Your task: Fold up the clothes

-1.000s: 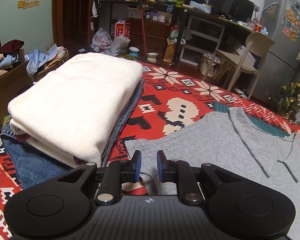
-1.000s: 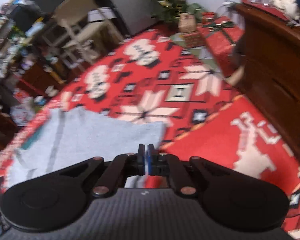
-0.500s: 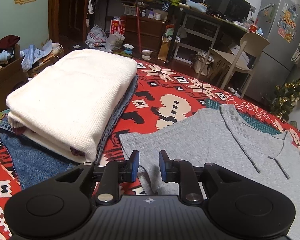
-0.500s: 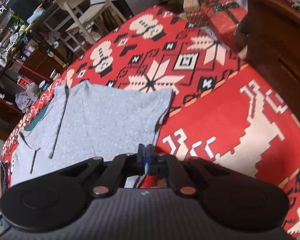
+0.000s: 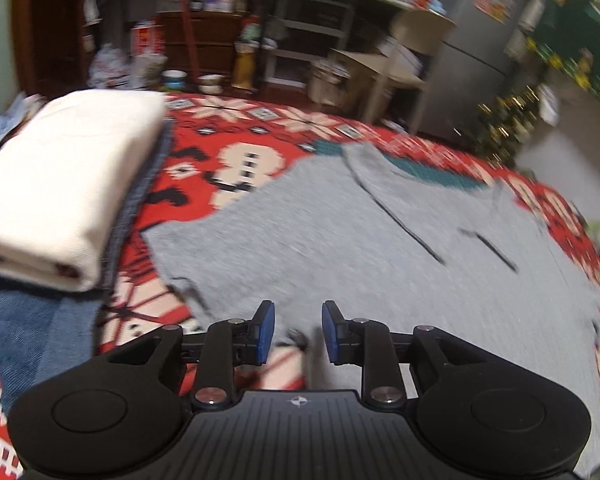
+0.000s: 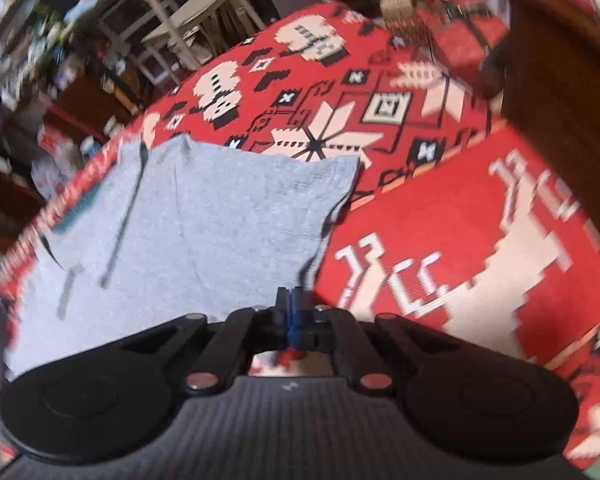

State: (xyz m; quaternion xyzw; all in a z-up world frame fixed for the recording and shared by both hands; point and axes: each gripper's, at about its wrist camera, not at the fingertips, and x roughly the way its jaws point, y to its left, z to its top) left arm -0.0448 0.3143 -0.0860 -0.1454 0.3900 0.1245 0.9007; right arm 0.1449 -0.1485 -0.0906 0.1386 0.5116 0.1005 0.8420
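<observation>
Folded stack [image 5: 60, 184] sits at 10 o'clock. Grey shirt [image 5: 340, 248] lies flat on red blanket [image 5: 236, 152], unfolded. Left tongs [image 5: 298, 332] opening, empty. Right tongs [image 6: 293, 314] opening slightly, pads near-touching, hold unclear.

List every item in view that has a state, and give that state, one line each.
Grey knit garment: spread flat on the red patterned blanket, not yet folded.
Cream knit sweater: folded, on top of the stack.
Blue denim garment: folded, under the cream sweater.
Left gripper: jaws opening, over the grey garment's near edge, pads not pressing on it.
Right gripper: jaws nearly together at the garment's near corner; whether cloth is pinched is unclear.
</observation>
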